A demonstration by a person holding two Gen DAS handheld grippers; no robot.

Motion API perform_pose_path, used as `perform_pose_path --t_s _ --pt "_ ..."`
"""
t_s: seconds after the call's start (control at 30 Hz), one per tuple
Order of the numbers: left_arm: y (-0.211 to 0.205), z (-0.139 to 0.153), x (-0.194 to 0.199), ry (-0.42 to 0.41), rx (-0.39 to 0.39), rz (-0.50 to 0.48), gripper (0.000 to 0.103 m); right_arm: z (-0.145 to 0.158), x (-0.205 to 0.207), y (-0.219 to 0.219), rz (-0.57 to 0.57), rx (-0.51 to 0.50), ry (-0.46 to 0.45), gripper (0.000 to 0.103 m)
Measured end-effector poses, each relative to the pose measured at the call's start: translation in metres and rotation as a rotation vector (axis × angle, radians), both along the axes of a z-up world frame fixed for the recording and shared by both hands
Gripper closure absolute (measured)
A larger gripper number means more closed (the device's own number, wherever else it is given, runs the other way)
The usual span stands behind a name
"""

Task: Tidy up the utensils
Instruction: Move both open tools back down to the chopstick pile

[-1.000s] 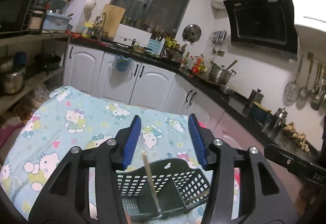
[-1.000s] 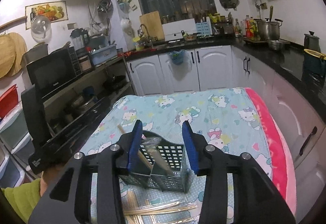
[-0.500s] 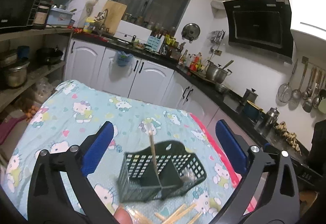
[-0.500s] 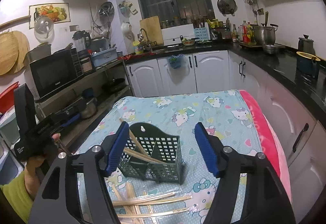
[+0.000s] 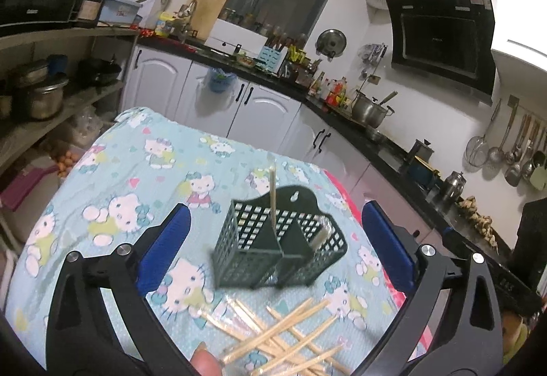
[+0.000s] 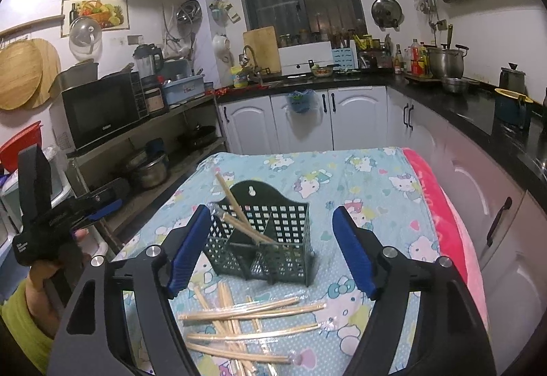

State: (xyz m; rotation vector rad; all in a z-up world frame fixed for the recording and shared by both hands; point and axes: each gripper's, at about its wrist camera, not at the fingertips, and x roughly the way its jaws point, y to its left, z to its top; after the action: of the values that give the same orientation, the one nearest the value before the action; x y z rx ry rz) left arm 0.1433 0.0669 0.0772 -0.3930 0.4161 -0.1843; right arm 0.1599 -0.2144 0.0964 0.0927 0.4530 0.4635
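Note:
A dark green slotted utensil basket (image 5: 246, 259) (image 6: 283, 256) stands on the blue cartoon-print tablecloth (image 5: 130, 171) (image 6: 359, 177). One wrapped chopstick (image 5: 272, 191) stands upright in it, and two chopsticks (image 6: 239, 222) lean in its left compartment. Several loose wrapped chopsticks (image 5: 290, 335) (image 6: 239, 318) lie on the cloth in front of it. My left gripper (image 5: 275, 218) is wide open, with the basket ahead of its fingers and untouched. My right gripper (image 6: 271, 215) has its jaws opening, with the basket just beyond the pads and nothing gripped. A hand in a green sleeve holds the left gripper (image 6: 51, 222).
White cabinets under a black counter (image 6: 342, 82) run along the back and right. A shelf with a microwave (image 6: 102, 112) and pots (image 6: 150, 171) stands left of the table. A pink cloth edge (image 6: 444, 215) marks the table's right side.
Both grippers have opened and drawn back from the basket, leaving chopsticks standing in it. The loose chopsticks in front have come into view.

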Motion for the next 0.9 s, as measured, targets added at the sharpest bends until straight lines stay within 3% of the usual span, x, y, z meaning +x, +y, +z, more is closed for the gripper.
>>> perform_pose_path --t_s 0.9 --pt "0.008 -0.047 -0.047 0.107 0.074 -0.014 0.011 -0.042 -0.045 0.014 0.073 -0.064 0.074 0.031"
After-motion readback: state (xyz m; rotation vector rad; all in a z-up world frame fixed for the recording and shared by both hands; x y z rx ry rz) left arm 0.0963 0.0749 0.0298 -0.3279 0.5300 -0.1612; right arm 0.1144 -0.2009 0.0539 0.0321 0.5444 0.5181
